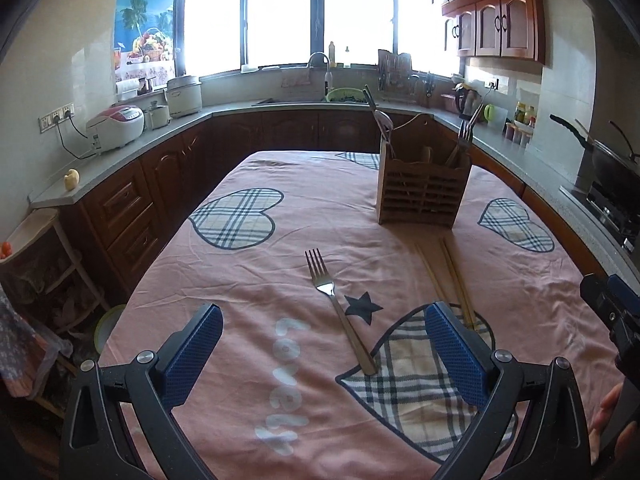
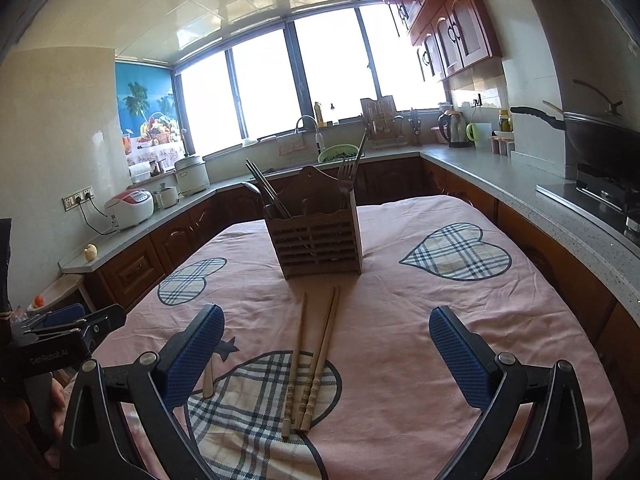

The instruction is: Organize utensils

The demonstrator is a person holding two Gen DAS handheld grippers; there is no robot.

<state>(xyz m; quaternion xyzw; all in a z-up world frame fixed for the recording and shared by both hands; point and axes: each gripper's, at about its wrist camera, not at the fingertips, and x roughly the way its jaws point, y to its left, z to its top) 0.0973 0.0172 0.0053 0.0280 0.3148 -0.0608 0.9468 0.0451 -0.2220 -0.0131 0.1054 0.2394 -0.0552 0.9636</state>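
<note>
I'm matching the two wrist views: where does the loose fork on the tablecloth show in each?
Left wrist: fork lies in full at centre, tines away, left of the chopsticks.
Right wrist: only its handle end shows, beside the left finger of the right hand-held gripper.
Shared landmark: wooden utensil holder.

Both wrist views look low across the table (image 1: 280, 208), sharing the holder (image 2: 316, 240).
</note>
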